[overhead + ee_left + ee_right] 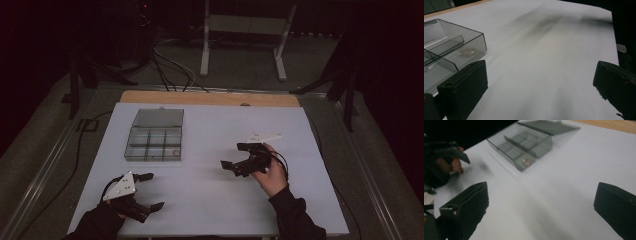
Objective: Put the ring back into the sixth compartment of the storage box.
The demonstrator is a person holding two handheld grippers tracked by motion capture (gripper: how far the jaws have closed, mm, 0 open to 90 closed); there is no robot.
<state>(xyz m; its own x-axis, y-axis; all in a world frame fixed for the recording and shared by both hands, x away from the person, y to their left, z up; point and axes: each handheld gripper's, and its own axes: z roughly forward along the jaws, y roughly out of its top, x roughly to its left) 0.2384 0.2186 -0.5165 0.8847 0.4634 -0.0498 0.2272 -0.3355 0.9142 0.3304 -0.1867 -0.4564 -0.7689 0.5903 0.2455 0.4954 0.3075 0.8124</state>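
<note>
- Table [210,200]: flat top under a white sheet that runs almost to every edge. A bare strip of light wood [210,97] is exposed along the far side.
- Organiser box [154,142]: clear, smoke-tinted plastic, resting directly on the sheet in the far-left quarter. Its lid [159,118] is open and laid back toward the wood strip. Interior split by dividers into small compartments.
- Small pale item [526,161]: in one compartment at the box's near right corner; too blurred to identify.
</note>
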